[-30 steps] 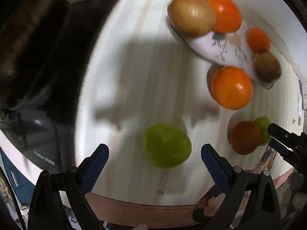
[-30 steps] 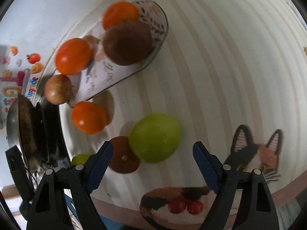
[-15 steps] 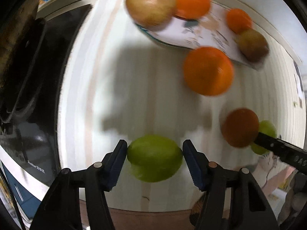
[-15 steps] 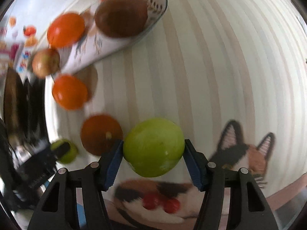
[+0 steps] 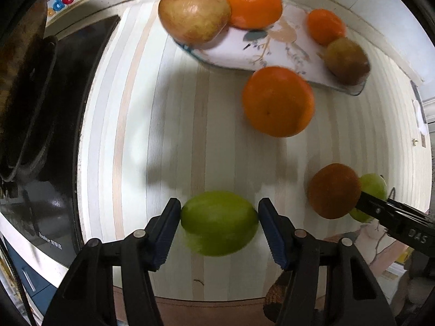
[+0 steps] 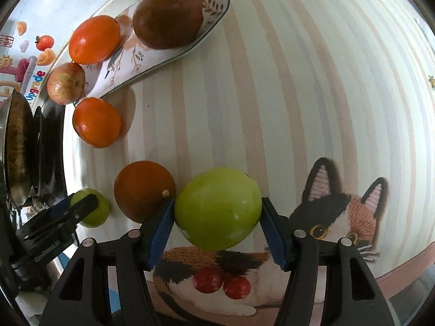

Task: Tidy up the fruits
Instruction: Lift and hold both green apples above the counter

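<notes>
Striped mat with the oval patterned platter far ahead of both sets of fingers; it already carries an apple, two oranges and a brown fruit.

Right gripper: jaws about half open, blue pads pressing both sides of the bigger green apple. Apple sits dead centre between the fingers. Dark orange fruit touches the outside of the left finger, so I'd lift straight up before any sideways move.

Left gripper: also about half open, clamped on the smaller green fruit, long axis running pad to pad.

Platter lies ahead and right of the left fingers, ahead and left of the right fingers. Loose orange sits in the left hand's path, just short of the platter rim.
</notes>
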`<state>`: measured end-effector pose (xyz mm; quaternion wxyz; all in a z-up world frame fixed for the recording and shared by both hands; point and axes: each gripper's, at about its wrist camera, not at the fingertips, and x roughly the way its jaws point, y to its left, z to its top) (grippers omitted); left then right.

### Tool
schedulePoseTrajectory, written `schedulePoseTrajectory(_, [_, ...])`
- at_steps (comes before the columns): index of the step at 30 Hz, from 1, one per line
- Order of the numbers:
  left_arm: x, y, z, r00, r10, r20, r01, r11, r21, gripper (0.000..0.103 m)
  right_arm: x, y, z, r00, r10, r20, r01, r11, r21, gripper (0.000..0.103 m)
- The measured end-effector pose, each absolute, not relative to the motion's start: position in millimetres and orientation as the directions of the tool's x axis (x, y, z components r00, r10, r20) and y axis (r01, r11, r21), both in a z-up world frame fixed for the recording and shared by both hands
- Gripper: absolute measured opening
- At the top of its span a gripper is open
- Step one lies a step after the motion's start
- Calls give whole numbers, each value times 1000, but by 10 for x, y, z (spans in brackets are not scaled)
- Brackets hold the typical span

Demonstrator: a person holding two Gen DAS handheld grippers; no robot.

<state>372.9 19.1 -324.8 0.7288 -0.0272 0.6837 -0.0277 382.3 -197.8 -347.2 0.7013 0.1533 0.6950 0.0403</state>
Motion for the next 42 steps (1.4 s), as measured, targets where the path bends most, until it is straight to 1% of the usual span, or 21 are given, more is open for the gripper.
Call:
schedulePoseTrajectory(3, [3766, 136, -3091, 93, -94, -991, 17, 996, -93, 54, 3816, -2007, -3373, 61, 275, -960, 153, 948, 281, 64])
schedulePoseTrajectory(5, [3805, 112, -2951, 111, -120, -987, 24, 993, -119, 49, 3849, -2033, -3275, 81, 281, -956, 148, 945, 291, 64])
schedulePoseTrajectory(6, [3840, 99, -2869, 125, -134, -983, 29, 991, -131, 35, 3888, -2049, -3197, 96, 289, -953, 144, 943, 300, 64])
schedulePoseTrajectory(7, [3872, 76, -2800, 136, -150, -979, 37, 989, -146, 25, 3931, -2055, -3124, 109, 294, -949, 138, 941, 308, 64])
schedulePoseTrajectory(9, [3972, 46, -2680, 160, -160, -974, 57, 987, -153, 25, 4037, -2058, -2992, 132, 302, -944, 123, 940, 318, 64])
schedulePoseTrajectory(10, [4028, 28, -2656, 169, -147, -975, 75, 988, -136, 25, 4091, -2055, -2940, 139, 301, -943, 110, 942, 317, 64])
schedulePoseTrajectory(11, [4081, 4, -2666, 167, -137, -976, 103, 987, -121, 28, 4150, -2044, -2893, 144, 295, -944, 98, 945, 311, 64])
schedulePoseTrajectory(12, [4145, 31, -2680, 162, -138, -977, 97, 988, -124, 28, 4222, -2037, -2852, 150, 286, -946, 89, 949, 301, 64])
schedulePoseTrajectory(14, [4171, 132, -2795, 117, -161, -980, 65, 986, -154, 34, 4302, -2038, -2827, 149, 286, -946, 81, 950, 300, 64])
schedulePoseTrajectory(15, [4201, 144, -2855, 83, -181, -980, 46, 983, -178, 39, 4320, -2028, -2830, 147, 287, -947, 81, 950, 301, 64])
schedulePoseTrajectory(16, [4197, 190, -2928, 52, -203, -978, 27, 979, -202, 41, 4332, -2033, -2848, 144, 290, -946, 82, 949, 304, 64])
schedulePoseTrajectory(18, [4125, 214, -3003, 9, -227, -974, 5, 974, -227, 41, 4317, -2023, -2883, 136, 300, -944, 98, 944, 314, 64])
schedulePoseTrajectory(21, [4007, 236, -3037, -35, -224, -974, 8, 974, -225, 41, 4249, -2048, -2966, 126, 324, -938, 118, 934, 338, 64])
schedulePoseTrajectory(23, [3923, 262, -3054, -35, -211, -977, 22, 977, -211, 48, 4193, -2029, -3015, 122, 334, -935, 124, 929, 349, 64])
schedulePoseTrajectory(24, [3867, 278, -3083, -38, -188, -982, 26, 982, -189, 55, 4165, -2020, -3037, 119, 338, -934, 128, 927, 352, 64])
schedulePoseTrajectory(30, [3649, 429, -3353, -96, -141, -985, -9, 990, -141, 57, 4069, -2011, -3113, 107, 345, -933, 134, 924, 357, 64])
schedulePoseTrajectory(33, [3603, 584, -3230, -76, -178, -981, -55, 983, -174, 57, 4034, -2031, -3063, 116, 343, -932, 130, 925, 357, 64])
schedulePoseTrajectory(36, [3556, 705, -3093, -63, -184, -981, -53, 982, -180, 58, 4001, -2049, -3007, 126, 346, -930, 127, 924, 361, 64])
schedulePoseTrajectory(38, [3509, 751, -3114, -79, -196, -977, -59, 980, -192, 58, 3984, -2060, -3000, 126, 352, -927, 127, 921, 367, 64])
schedulePoseTrajectory(40, [3471, 748, -3170, -101, -220, -970, -68, 974, -214, 63, 3969, -2053, -3020, 124, 356, -926, 130, 920, 371, 64])
schedulePoseTrajectory(42, [3508, 710, -3235, -111, -247, -963, -83, 968, -239, 64, 3959, -2041, -3039, 120, 359, -926, 130, 919, 373, 64])
